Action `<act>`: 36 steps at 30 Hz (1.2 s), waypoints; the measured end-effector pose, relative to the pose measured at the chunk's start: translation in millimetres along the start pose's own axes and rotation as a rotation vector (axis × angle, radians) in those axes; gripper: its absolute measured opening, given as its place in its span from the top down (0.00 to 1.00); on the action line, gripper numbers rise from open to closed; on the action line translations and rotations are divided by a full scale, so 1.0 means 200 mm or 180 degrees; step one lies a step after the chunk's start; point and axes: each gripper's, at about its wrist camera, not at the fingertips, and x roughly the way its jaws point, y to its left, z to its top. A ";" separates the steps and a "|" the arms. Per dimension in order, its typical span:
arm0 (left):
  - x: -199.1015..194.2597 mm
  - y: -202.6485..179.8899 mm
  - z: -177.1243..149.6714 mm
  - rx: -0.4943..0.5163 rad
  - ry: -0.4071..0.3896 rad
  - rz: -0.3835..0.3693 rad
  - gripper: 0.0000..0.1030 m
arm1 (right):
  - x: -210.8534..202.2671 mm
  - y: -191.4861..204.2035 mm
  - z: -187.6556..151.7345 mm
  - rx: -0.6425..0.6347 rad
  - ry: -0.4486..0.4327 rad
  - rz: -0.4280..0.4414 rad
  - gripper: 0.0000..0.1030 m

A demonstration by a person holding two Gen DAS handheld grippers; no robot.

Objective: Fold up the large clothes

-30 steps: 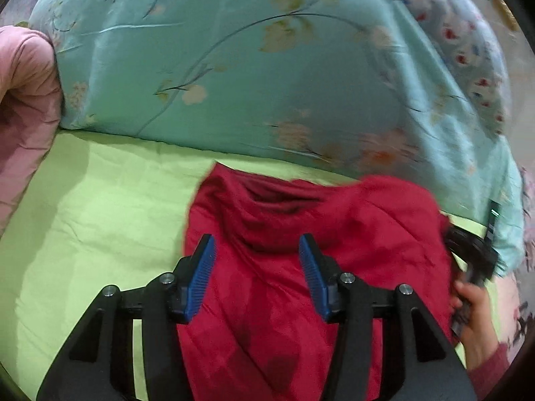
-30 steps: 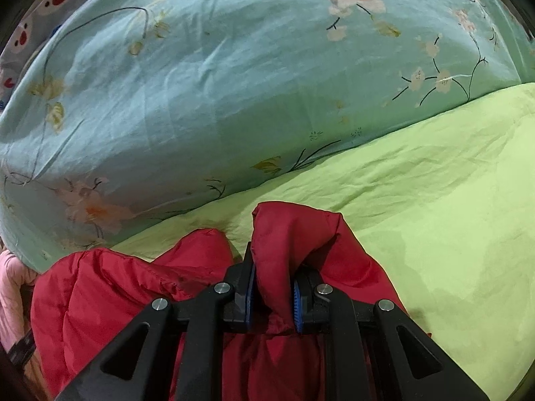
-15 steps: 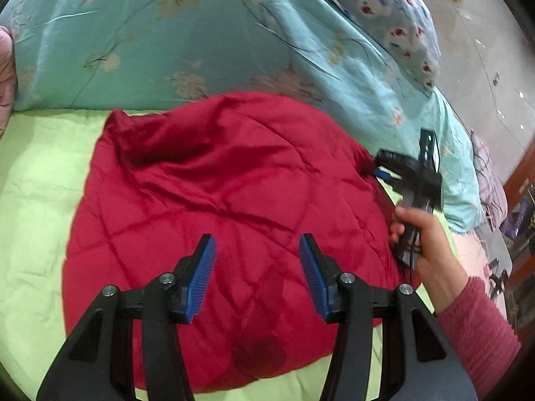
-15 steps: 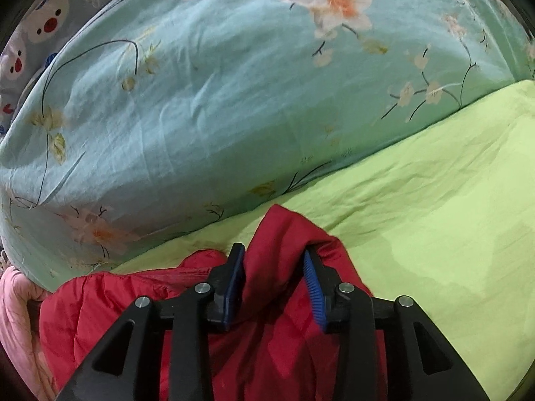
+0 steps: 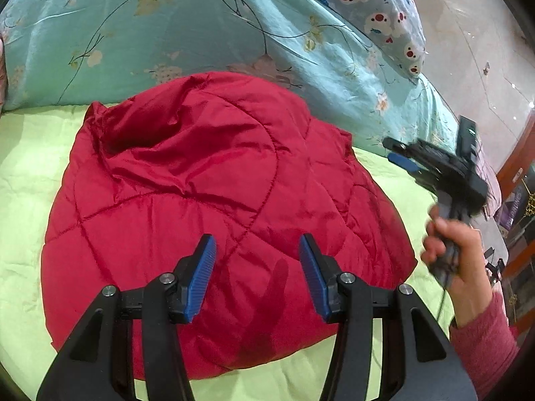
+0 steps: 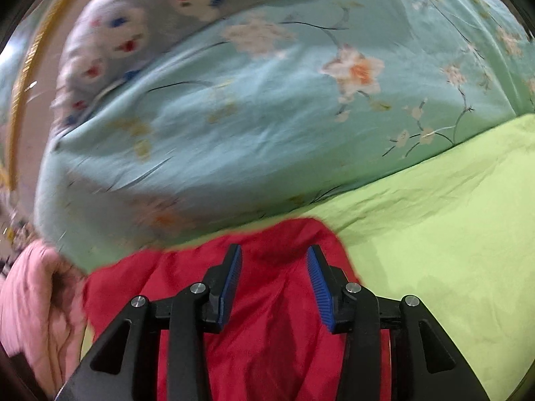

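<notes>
From my left wrist camera: my left gripper hangs with its blue pads spread and nothing between them, above the near half of the red quilted jacket. The jacket lies in a rounded bundle on the green sheet, its far edge against the teal floral duvet — it looks folded over already, so I judge the hand waits there to press or take the next edge. At the right, my right hand carries the right gripper clear of the cloth. A second ago this view sat low over the jacket's collar end; now it takes in the whole bundle, and that gripper has lifted off the jacket's right edge.

From my right wrist camera, blurred: the right gripper has its pads apart above the jacket's corner, not touching it. A pink cover bunches at the left. A second ago these pads pinched a raised fold of red fabric — they have just been opening, and the fold now lies on the bed.
</notes>
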 end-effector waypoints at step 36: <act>0.70 0.34 0.33 -0.0311 0.0542 0.0623 0.52 | 0.64 0.15 -0.20 -0.0654 0.0980 -0.0329 0.58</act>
